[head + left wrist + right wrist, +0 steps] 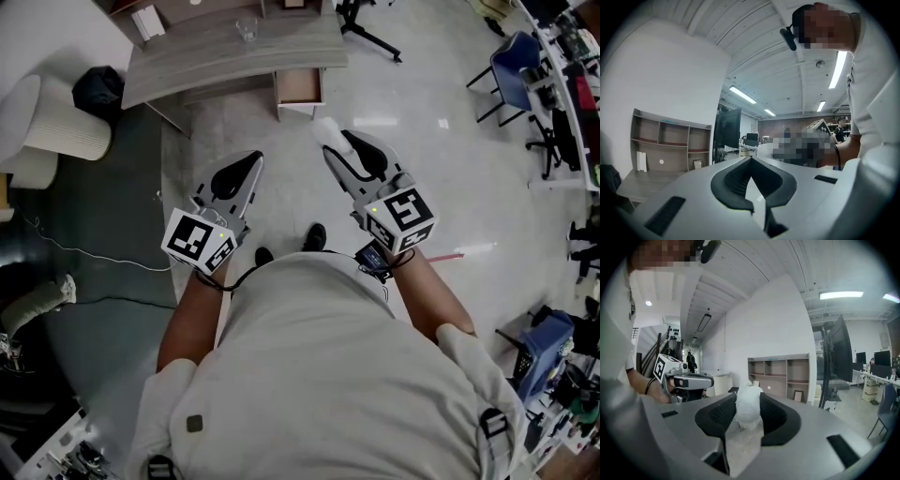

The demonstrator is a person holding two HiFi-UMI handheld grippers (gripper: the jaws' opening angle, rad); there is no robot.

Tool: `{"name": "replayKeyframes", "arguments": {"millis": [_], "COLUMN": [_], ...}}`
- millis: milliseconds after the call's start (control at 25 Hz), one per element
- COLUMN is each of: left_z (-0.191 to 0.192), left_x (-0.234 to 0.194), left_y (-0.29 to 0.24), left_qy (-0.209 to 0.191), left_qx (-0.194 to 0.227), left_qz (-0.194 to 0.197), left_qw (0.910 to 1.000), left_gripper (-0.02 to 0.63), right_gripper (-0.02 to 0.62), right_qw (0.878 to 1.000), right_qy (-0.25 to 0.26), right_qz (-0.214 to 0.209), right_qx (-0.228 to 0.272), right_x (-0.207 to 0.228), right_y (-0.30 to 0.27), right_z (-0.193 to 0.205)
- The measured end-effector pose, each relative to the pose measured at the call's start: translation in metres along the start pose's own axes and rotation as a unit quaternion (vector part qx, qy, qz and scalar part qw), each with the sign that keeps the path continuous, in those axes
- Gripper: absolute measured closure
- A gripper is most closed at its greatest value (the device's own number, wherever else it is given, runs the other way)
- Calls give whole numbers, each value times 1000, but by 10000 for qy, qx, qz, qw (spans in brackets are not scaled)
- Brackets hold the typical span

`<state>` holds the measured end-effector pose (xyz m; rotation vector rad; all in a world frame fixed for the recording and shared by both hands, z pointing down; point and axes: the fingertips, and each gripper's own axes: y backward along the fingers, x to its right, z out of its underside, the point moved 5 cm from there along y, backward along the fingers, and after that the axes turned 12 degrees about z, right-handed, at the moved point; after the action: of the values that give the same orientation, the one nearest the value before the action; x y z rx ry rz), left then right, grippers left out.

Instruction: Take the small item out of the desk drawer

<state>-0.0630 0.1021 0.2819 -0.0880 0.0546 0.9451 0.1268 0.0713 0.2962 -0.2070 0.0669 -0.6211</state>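
My right gripper [330, 141] is shut on a small white fluffy item [325, 130], held over the pale floor a short way in front of the desk. In the right gripper view the white item [748, 407] fills the gap between the dark pads [774, 416]. The grey wooden desk [216, 54] stands ahead, its small drawer [300, 90] pulled open. My left gripper [251, 165] hangs beside the right one, shut, with nothing between its jaws. The tips of the left gripper [751, 160] meet in its own view.
A drinking glass [247, 29] and a white box [147, 21] rest on the desk. A white armchair [37, 131] and a black bag [97, 91] sit to the left. Blue chairs [517, 75] stand at the right, and a cable [84, 253] crosses the floor.
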Motion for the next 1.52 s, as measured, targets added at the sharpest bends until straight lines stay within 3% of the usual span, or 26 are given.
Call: {"name": "replayKeyframes", "arguments": {"millis": [920,1520], "left_z": [11,21], "left_x": [15,15], "left_y": [169,202], "left_qy": [-51,-21], "left_qx": [24,75], "left_qz": [525,540], "left_qw": [9986,9985], "left_gripper": [591,591], "right_gripper": [436,436], "right_qw": [9995,9988], "right_qy": [94,75], "right_qz": [217,289], "right_qx": [196,380], "right_x": [-182,-220], "right_y": [23,33], "right_z": [12,18]}}
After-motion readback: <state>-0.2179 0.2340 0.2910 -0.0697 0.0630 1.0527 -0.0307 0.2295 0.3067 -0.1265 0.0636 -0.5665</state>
